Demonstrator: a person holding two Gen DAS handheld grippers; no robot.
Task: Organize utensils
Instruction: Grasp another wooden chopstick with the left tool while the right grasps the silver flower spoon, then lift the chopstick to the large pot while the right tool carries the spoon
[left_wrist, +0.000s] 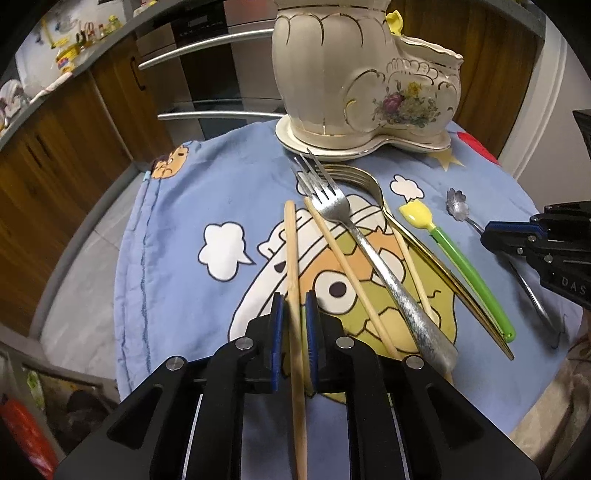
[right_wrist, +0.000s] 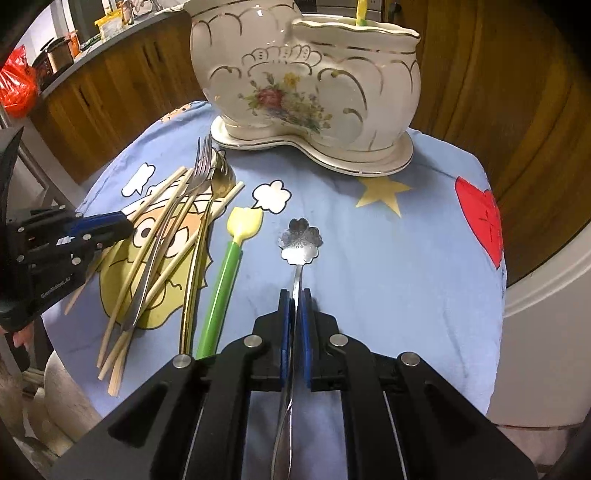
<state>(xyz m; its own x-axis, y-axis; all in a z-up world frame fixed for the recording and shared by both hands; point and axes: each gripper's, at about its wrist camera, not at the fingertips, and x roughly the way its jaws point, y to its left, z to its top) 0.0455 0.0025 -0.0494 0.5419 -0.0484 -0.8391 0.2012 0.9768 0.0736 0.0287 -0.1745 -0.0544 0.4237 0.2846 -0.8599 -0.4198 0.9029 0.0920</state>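
Observation:
My left gripper (left_wrist: 294, 300) is shut on a wooden chopstick (left_wrist: 291, 240) that lies on the blue cartoon cloth (left_wrist: 177, 266). Right of it lie more chopsticks (left_wrist: 347, 266), a silver fork (left_wrist: 369, 251), a gold fork (left_wrist: 364, 177) and a yellow-headed green spoon (left_wrist: 458, 258). My right gripper (right_wrist: 294, 295) is shut on the thin handle of a flower-shaped silver spoon (right_wrist: 300, 242), whose bowl rests on the cloth ahead. The green spoon (right_wrist: 221, 288) lies just left of it. A cream floral ceramic holder (right_wrist: 295, 74) stands at the back, with something yellow inside.
The round table's cloth edge (right_wrist: 495, 295) drops off on the right. Wooden cabinets (left_wrist: 74, 177) and oven handles (left_wrist: 207, 46) stand behind. A red bag (right_wrist: 16, 85) sits on the far counter. Bare cloth (right_wrist: 399, 258) lies right of the flower spoon.

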